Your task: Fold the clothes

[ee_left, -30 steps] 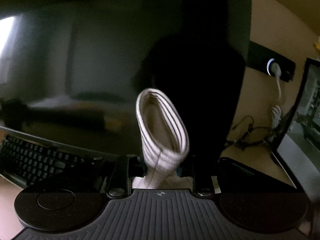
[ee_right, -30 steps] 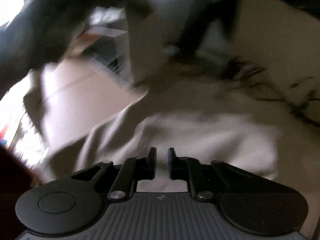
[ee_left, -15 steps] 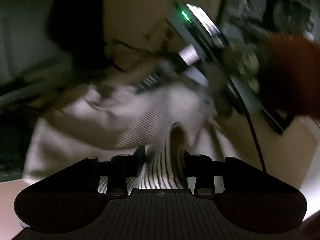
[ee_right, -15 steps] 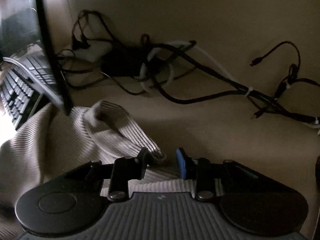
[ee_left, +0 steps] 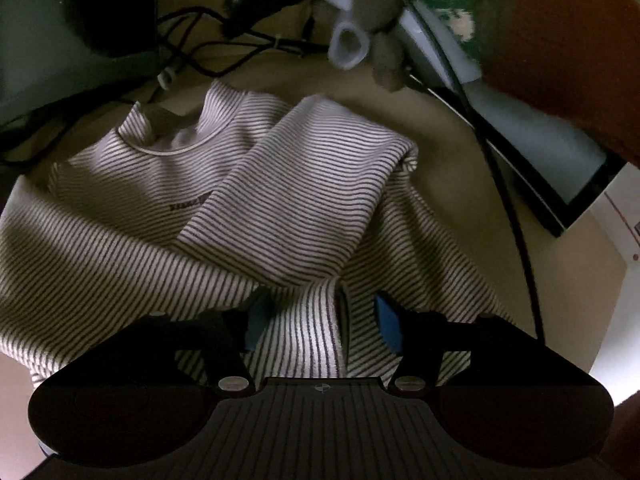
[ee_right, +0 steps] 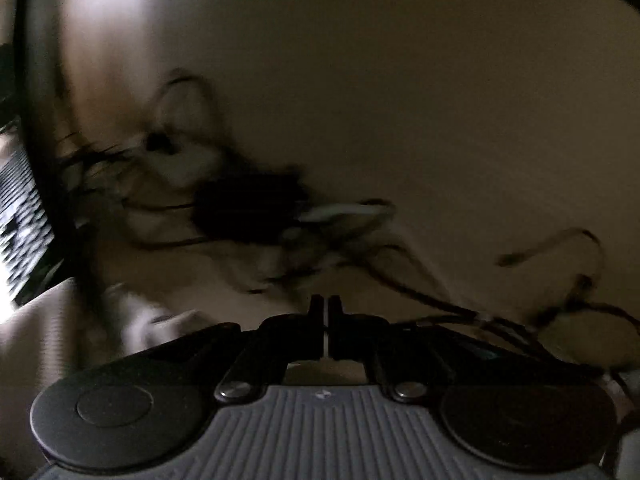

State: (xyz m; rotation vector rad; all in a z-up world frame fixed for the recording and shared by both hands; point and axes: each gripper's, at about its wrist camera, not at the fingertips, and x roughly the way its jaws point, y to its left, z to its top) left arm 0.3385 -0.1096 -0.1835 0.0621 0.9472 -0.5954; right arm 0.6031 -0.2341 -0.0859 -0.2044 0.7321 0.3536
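A white shirt with thin dark stripes (ee_left: pixel 256 208) lies on the tan desk, collar at the far side, one sleeve folded across its front. My left gripper (ee_left: pixel 320 318) is open just above the shirt's near part, its blue-padded fingers (ee_left: pixel 386 320) apart with a fabric seam between them. My right gripper (ee_right: pixel 325 312) is shut with nothing visible between its fingers, above the desk. A blurred pale edge of the shirt (ee_right: pixel 80 320) shows at the lower left of the right wrist view.
A tangle of black and white cables (ee_right: pixel 256 216) lies on the desk ahead of the right gripper. A keyboard (ee_right: pixel 20 216) is at far left. In the left view, a monitor base (ee_left: pixel 60 40), cables (ee_left: pixel 224 52) and a laptop edge (ee_left: pixel 532 128) surround the shirt.
My left gripper has let go of the striped sleeve and opened wide above the laid shirt. My right gripper has closed and moved away from the shirt toward the cables.
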